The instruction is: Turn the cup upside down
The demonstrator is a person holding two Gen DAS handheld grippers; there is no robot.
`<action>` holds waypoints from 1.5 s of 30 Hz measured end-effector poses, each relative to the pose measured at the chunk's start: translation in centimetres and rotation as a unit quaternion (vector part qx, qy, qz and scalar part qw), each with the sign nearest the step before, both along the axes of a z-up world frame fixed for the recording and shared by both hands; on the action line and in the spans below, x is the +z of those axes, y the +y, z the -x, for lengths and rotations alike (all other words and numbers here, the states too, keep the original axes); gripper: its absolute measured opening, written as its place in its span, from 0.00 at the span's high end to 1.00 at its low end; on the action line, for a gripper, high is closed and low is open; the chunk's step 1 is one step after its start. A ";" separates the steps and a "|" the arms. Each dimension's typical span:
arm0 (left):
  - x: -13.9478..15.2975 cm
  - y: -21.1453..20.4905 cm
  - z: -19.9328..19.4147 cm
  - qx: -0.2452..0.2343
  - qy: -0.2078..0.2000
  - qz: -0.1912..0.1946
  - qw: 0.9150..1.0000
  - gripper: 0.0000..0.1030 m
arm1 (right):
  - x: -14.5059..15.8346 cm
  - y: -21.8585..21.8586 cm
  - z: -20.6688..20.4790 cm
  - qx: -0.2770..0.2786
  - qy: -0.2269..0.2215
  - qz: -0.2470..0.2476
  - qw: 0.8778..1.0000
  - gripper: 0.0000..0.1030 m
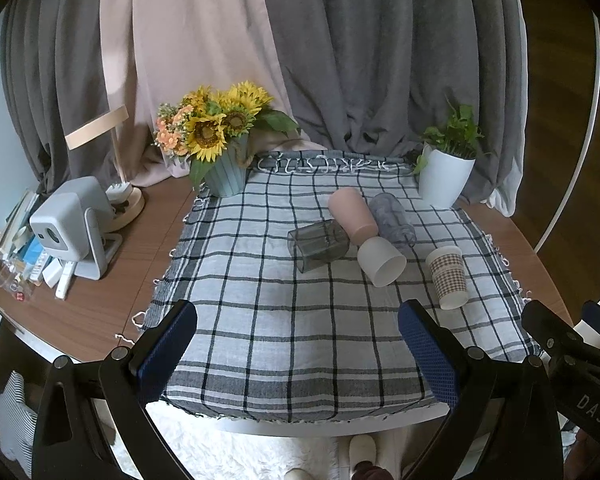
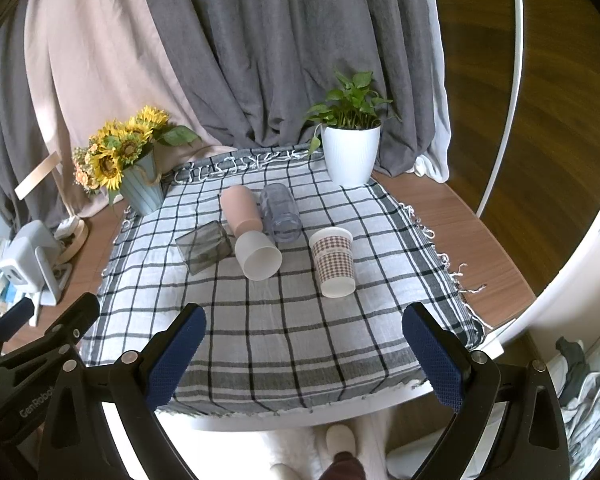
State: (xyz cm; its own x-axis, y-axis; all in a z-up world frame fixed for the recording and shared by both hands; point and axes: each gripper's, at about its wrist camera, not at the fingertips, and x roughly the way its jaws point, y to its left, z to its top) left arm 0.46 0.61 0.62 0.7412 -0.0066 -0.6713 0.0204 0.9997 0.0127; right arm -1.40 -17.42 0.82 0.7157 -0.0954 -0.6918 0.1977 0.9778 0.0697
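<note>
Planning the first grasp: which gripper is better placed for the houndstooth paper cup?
Right, probably. The houndstooth paper cup lies on its side on the checked cloth's right part, nearly ahead of the open right gripper; from the open left gripper it sits far right.

Both hand-held grippers wide apart, unladen

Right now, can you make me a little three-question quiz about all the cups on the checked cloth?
1. True or false: the white cup lies on its side with its mouth toward the camera.
2. Which cup has a brown houndstooth band? A) pink cup B) paper cup C) smoky square cup
3. Fill in: the clear cup lies beside the ____ cup.

Key: 1 true; 2 B; 3 pink. Both the left gripper and right gripper are open and hold nothing.
</note>
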 end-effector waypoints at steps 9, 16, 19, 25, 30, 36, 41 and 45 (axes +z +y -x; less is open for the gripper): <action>-0.2 0.2 0.1 0.000 -0.001 -0.001 1.000 0.00 | 0.2 0.1 0.2 -0.001 0.001 -0.001 1.000 0.04; -0.4 0.2 0.1 0.000 0.001 0.000 1.000 0.00 | 0.0 0.0 0.0 0.001 0.000 0.000 1.000 0.04; -0.4 0.2 0.1 0.000 0.001 0.000 1.000 0.00 | 0.0 0.1 -0.1 0.002 0.001 0.001 1.000 0.04; -0.5 0.1 0.1 -0.001 0.002 0.001 1.000 0.00 | -0.1 0.0 0.0 0.001 0.000 0.001 1.000 0.04; -0.5 0.1 0.1 -0.001 0.002 0.000 1.000 0.00 | -0.2 0.1 0.0 0.002 0.000 0.001 1.000 0.04; -0.5 0.1 0.1 -0.001 0.003 0.001 1.000 0.00 | -0.2 -0.1 -0.1 0.002 0.002 0.001 1.000 0.04; -0.5 0.1 0.1 0.000 0.003 0.001 1.000 0.00 | -0.3 0.0 -0.2 0.002 0.002 0.001 1.000 0.04; -0.6 -0.1 0.2 0.000 0.006 0.000 1.000 0.00 | -0.3 -0.2 -0.3 0.002 0.004 0.000 1.000 0.04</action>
State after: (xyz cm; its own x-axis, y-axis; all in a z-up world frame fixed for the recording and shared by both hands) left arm 0.28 0.51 -0.03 0.7329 -0.0078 -0.6803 0.0215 0.9997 0.0117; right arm -1.05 -17.59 0.55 0.7110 -0.0920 -0.6971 0.1938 0.9787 0.0684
